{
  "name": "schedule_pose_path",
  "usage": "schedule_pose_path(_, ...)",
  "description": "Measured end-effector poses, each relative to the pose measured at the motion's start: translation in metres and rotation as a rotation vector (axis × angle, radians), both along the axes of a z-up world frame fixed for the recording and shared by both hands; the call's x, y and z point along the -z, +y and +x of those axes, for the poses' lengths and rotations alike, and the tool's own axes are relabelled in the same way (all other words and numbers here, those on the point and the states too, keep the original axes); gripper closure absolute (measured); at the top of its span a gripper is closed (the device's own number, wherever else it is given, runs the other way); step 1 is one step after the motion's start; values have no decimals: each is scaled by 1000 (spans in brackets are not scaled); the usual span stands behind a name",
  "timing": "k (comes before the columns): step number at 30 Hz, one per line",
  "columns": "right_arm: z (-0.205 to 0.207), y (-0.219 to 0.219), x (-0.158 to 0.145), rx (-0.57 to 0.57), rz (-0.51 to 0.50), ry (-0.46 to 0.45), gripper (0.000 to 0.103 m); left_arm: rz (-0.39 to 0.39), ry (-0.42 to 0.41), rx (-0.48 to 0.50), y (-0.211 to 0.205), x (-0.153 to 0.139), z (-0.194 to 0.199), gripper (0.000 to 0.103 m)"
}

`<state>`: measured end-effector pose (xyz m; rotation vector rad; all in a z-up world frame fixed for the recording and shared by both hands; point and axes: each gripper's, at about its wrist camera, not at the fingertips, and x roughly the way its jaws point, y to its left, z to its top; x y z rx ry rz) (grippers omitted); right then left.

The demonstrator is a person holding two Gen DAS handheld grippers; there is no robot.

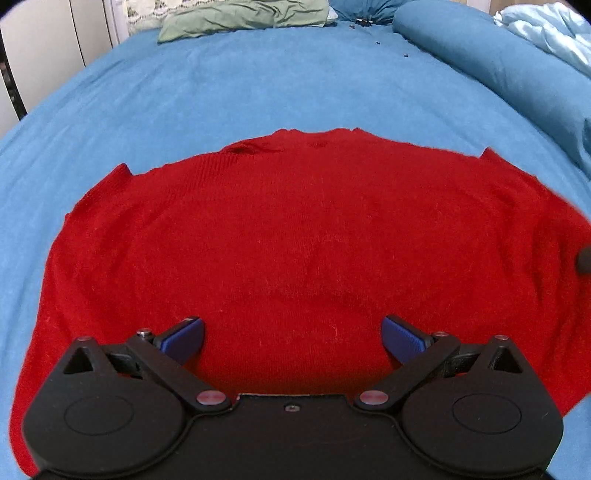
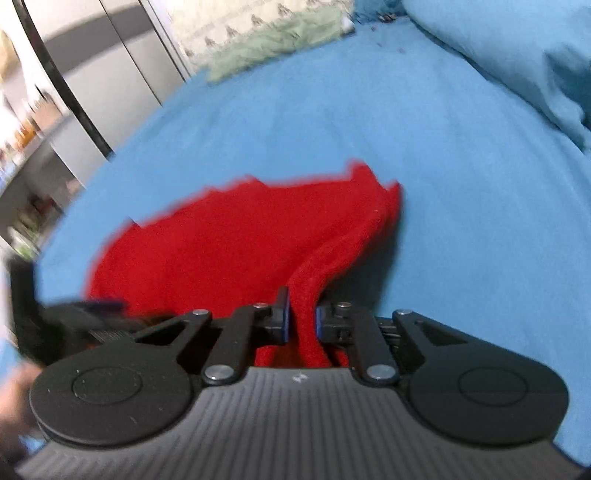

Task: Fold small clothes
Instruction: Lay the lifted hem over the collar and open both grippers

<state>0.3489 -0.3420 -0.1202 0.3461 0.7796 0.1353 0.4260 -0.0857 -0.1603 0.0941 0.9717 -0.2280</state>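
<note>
A red knitted garment [image 1: 295, 236] lies spread flat on a blue bedsheet [image 1: 258, 85]. In the left wrist view it fills the centre and lower half of the picture, its far edge wavy toward 12 o'clock and a short cuff-like corner poking out at about 10 o'clock and another at 2 o'clock. In the right wrist view the same red garment [image 2: 229, 236] lies at the centre, with one edge gathered into a raised fold that runs from about 1 o'clock down to the jaws.

The sheet covers a bed. At 12 o'clock in the left view lies a crumpled green cloth [image 1: 243, 16], with a patterned pale fabric [image 1: 144, 16] just beside it at 11 o'clock. A rolled blue bolster [image 1: 480, 48] sits at 1 o'clock, and a pale blue bunched blanket [image 1: 546, 26] lies beyond it at 2 o'clock. White panelled doors [image 1: 48, 44] stand at 10 o'clock. In the right view, blurred shelves with small items [image 2: 26, 147] show at 9 o'clock.

No readable writing or brand shows anywhere.

The left gripper [image 1: 293, 338] hangs over the garment's near part with its blue pads [image 1: 184, 339] spread wide, nothing between them. The right gripper [image 2: 302, 319] is clenched on the raised red fold, both blue pads pressing the knit.
</note>
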Motion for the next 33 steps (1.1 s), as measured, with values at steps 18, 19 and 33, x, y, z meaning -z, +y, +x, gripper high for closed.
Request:
schedule_pose_path(18, 78, 318, 34, -549, -152, 37, 71, -86, -40, -73, 176, -7, -78, 4)
schedule_pose_path(19, 76, 316, 33, -545, -136, 23, 70, -91, -46, -68, 177, -6, -82, 4)
schedule_pose_path(33, -26, 194, -29, -310, -193, -244, 5, -218, -167, -9, 163, -44, -97, 4)
